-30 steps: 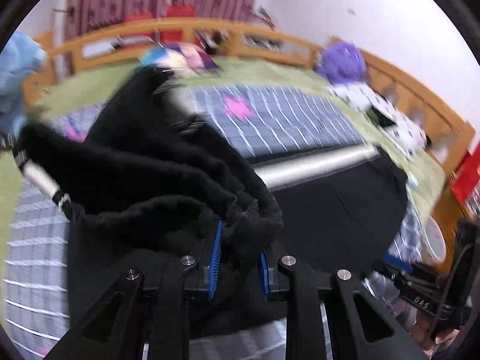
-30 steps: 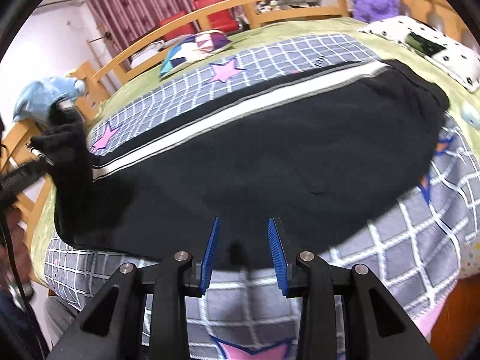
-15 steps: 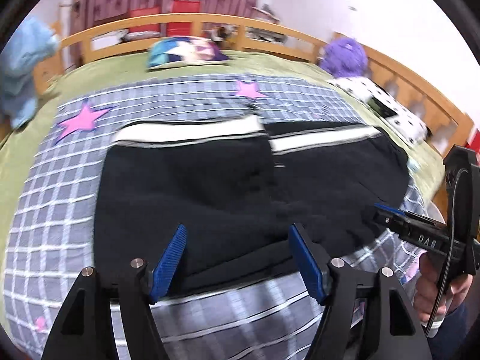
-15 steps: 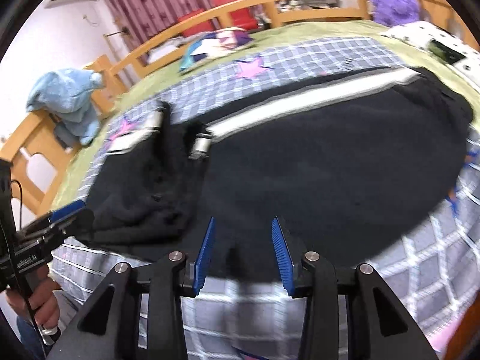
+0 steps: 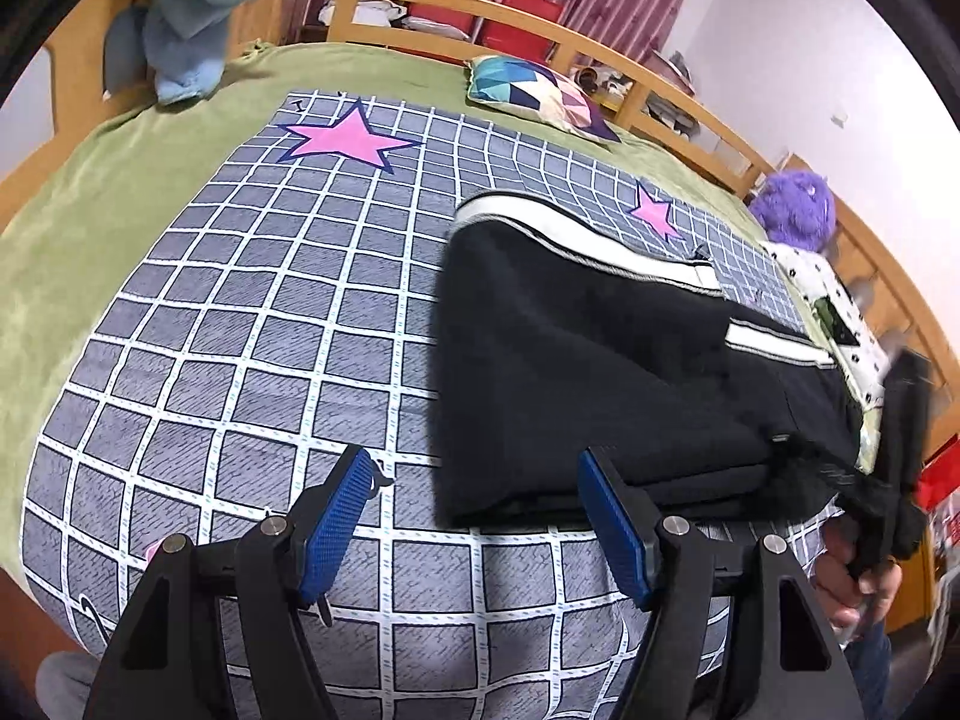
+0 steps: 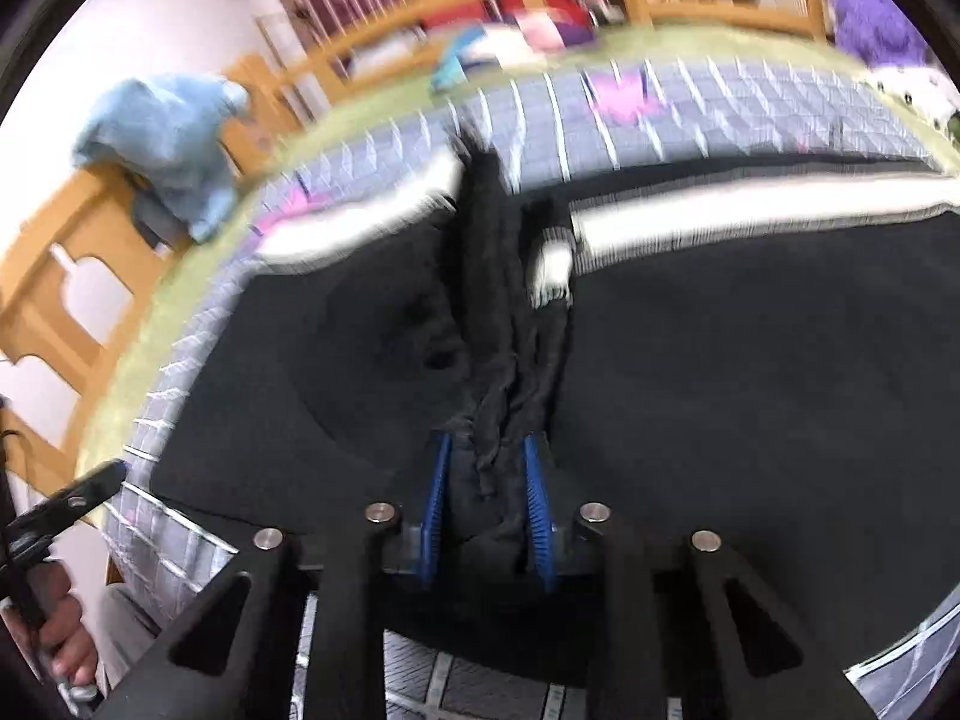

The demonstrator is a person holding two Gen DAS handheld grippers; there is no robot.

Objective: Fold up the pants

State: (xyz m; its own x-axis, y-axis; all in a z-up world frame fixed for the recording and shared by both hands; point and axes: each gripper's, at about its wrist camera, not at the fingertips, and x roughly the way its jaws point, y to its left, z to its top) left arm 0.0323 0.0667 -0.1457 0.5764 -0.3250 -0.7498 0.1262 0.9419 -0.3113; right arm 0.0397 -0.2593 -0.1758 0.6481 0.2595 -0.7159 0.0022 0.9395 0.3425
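Black pants [image 5: 600, 360] with a white side stripe [image 5: 600, 246] lie folded over on the checked blanket [image 5: 240, 300]. My left gripper [image 5: 474, 462] is open just above the blanket, at the pants' near left corner, with nothing pinched between its blue pads. In the right wrist view my right gripper [image 6: 487, 444] has its jaws closing, and a bunched ridge of the pants [image 6: 750, 360] is caught between its pads and pulled up. In the left wrist view the right gripper [image 5: 894, 480] appears blurred at the right edge with black cloth hanging from it.
A green sheet [image 5: 90, 192] covers the bed inside a wooden rail [image 5: 660, 78]. A blue plush toy [image 5: 198, 0], a patterned pillow [image 5: 540, 96], a purple plush [image 5: 792, 210] and a white dotted cloth [image 5: 840, 312] lie around the blanket's edges. A hand [image 6: 60, 642] shows at lower left.
My left gripper let go of the pants leg, opened and slid left off the cloth; the leg now lies folded over. My right gripper narrowed onto the pants' near edge and pulled up a ridge.
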